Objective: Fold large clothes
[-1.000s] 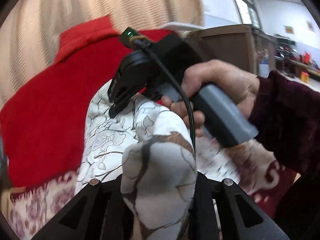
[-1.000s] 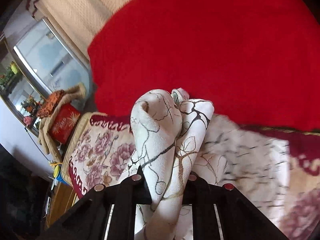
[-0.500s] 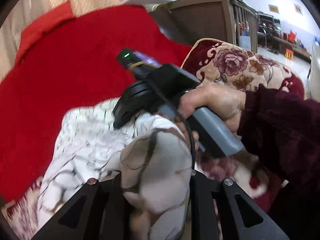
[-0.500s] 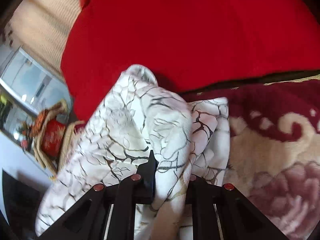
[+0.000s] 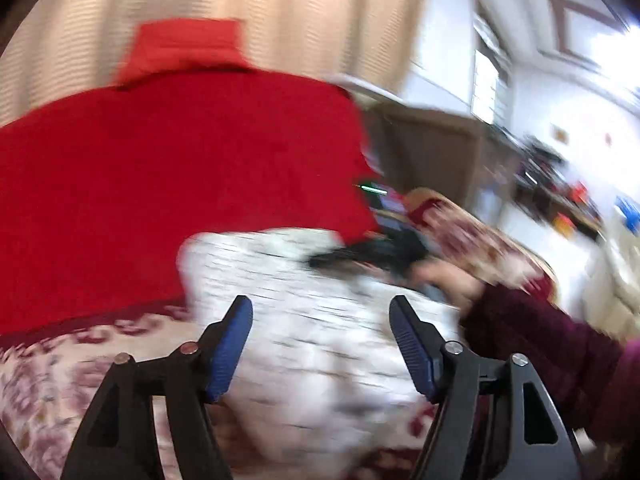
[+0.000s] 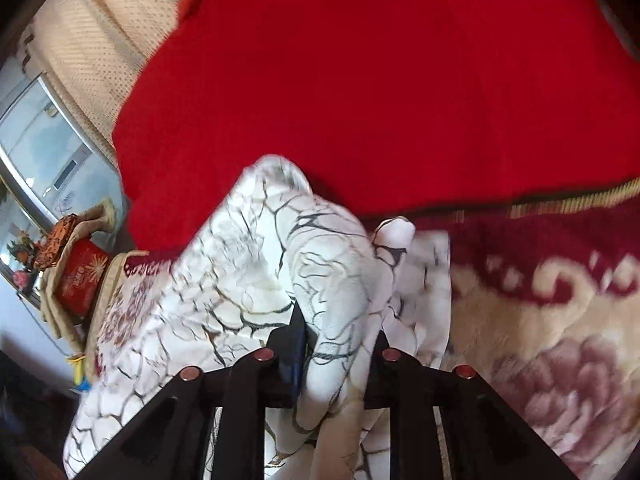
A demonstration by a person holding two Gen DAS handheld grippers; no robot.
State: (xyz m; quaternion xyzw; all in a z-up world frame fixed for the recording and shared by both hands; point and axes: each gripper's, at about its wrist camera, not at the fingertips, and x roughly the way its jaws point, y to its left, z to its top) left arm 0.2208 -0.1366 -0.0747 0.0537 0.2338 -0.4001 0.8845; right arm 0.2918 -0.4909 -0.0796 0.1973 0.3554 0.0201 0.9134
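A white garment with a dark branch-and-leaf print (image 5: 304, 320) lies bunched on a floral blanket in front of a red cover. My left gripper (image 5: 320, 320) is open and empty above it, its blue pads (image 5: 228, 352) spread wide. The left wrist view is blurred. My right gripper (image 6: 332, 344) is shut on a fold of the same garment (image 6: 332, 280), which bulges up between its jaws. The right gripper's body (image 5: 380, 248) and the hand holding it show at the garment's far edge in the left wrist view.
A red cover (image 6: 380, 80) drapes the backrest behind. The floral red-and-cream blanket (image 6: 560, 320) covers the seat. A beige curtain (image 5: 240, 8) hangs behind. A wooden cabinet (image 5: 432, 152) stands to the right. A red box (image 6: 80, 276) sits at the seat's left end.
My left gripper has opened and let go of the garment fold, which has dropped onto the blanket. My right gripper still holds its fold, lowered toward the seat.
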